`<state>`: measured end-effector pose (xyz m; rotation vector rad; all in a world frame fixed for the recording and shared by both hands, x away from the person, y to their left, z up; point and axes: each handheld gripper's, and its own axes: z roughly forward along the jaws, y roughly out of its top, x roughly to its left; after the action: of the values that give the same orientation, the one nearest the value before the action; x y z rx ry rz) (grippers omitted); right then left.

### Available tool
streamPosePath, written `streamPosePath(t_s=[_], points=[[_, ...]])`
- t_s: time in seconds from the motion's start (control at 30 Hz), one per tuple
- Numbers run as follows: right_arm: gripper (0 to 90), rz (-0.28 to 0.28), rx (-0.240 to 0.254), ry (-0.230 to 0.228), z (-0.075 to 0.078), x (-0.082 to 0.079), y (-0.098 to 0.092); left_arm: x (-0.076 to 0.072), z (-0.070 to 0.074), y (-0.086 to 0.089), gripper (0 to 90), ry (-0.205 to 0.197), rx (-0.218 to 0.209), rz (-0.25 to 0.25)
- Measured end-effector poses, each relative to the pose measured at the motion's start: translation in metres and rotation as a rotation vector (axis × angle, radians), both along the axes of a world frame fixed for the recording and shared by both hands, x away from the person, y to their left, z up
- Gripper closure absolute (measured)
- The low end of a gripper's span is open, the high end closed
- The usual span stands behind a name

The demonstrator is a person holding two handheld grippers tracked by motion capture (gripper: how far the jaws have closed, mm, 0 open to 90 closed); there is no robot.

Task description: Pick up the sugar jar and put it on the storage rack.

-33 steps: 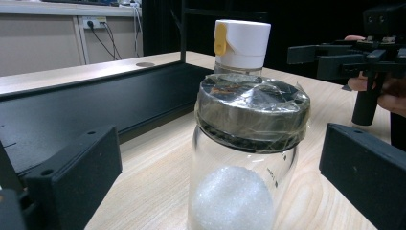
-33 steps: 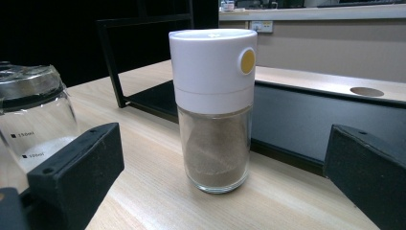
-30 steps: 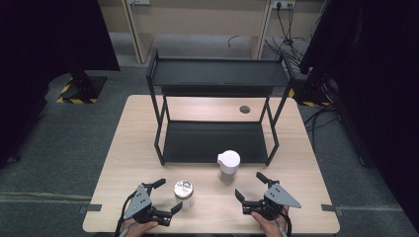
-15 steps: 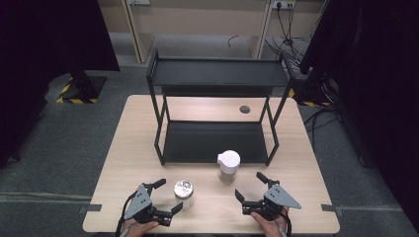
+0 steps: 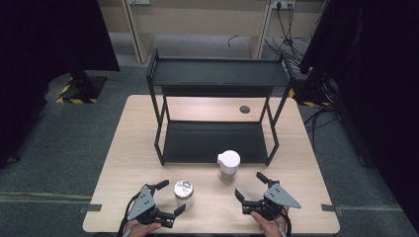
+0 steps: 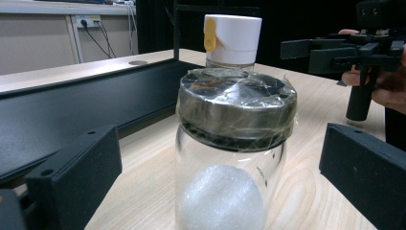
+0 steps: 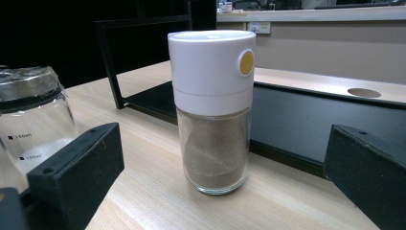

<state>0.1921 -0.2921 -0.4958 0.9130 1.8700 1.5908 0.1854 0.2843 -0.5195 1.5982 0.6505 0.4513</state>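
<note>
A clear glass jar (image 5: pixel 183 191) with a film-wrapped metal lid stands near the table's front edge; a white ball sits inside the jar (image 6: pixel 233 143). My left gripper (image 5: pixel 171 196) is open, its jaws on either side of the jar without touching it. A spice shaker (image 5: pixel 229 163) with a white cap and a yellow button stands just in front of the shelf, holding brown powder (image 7: pixel 213 148). My right gripper (image 5: pixel 249 186) is open and faces the shaker from a short distance, nothing between its jaws.
A black two-tier metal shelf (image 5: pixel 215 140) stands at the middle of the light wooden table (image 5: pixel 128 148), both tiers bare. A round cable hole (image 5: pixel 244 109) lies behind it. The right gripper (image 6: pixel 335 48), in a hand, shows beyond the jar.
</note>
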Motion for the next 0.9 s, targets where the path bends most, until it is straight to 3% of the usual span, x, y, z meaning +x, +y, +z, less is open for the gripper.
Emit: streamPosePath(t_s=[0.7, 0.9], points=[[0.5, -0.001, 0.002, 0.006, -0.001, 0.001, 0.001, 0.012, 0.002, -0.011, 3.0, 0.021, 0.002, -0.02], [0.5, -0.004, 0.006, 0.008, -0.001, 0.001, 0.001, 0.015, 0.004, -0.019, 5.1, 0.024, 0.023, -0.032]])
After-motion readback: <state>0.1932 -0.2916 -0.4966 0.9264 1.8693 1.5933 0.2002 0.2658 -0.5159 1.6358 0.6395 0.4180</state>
